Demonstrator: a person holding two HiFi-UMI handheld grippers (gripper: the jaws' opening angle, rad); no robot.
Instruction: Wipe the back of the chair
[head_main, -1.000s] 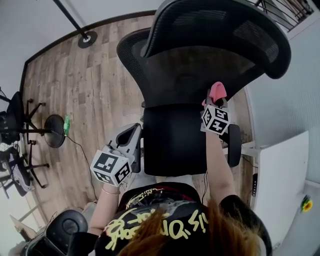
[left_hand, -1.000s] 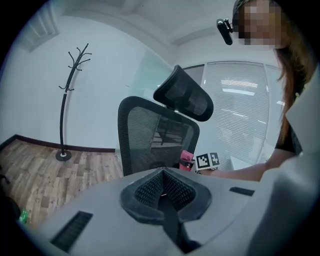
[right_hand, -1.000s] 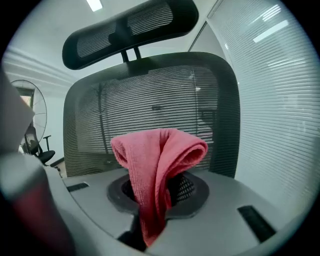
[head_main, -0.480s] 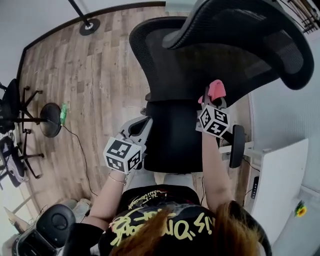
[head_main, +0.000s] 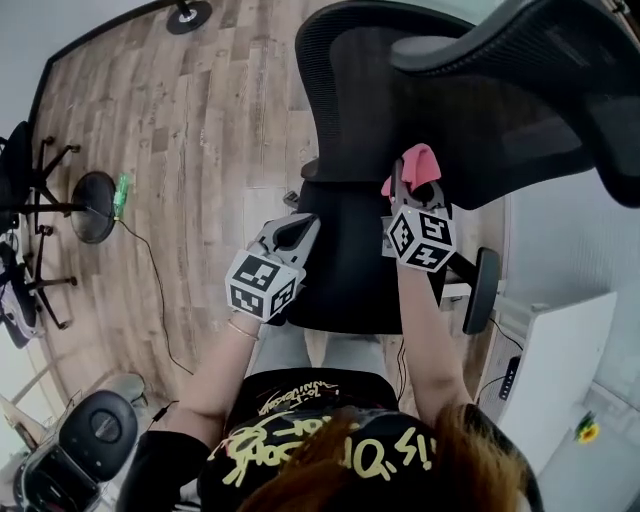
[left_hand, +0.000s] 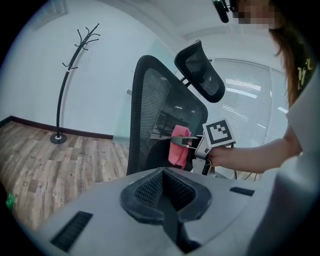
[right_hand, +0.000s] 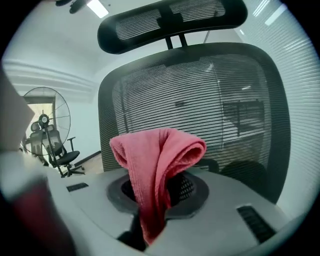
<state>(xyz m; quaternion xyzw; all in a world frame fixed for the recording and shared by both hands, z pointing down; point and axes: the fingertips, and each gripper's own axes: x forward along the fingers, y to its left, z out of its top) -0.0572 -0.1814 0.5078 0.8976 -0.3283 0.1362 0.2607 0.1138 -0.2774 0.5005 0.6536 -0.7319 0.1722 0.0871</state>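
Chair back (head_main: 400, 90) upright, long axis vertical | right hand-held gripper (head_main: 410, 176) clamps pink cloth (head_main: 420, 158) | left hand-held gripper (head_main: 300, 228) closed

Head view steeply downward, gripper views close and level, sharing chair back (head_main: 360, 110)

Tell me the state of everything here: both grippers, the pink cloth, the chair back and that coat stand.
left gripper: shut, nothing between its jaws.
right gripper: shut on the pink cloth.
pink cloth: folded over and bunched, clamped at its lower end, held close to the chair backrest; contact unclear.
chair backrest: upright, its mesh facing the cloth.
coat stand: upright on the floor.
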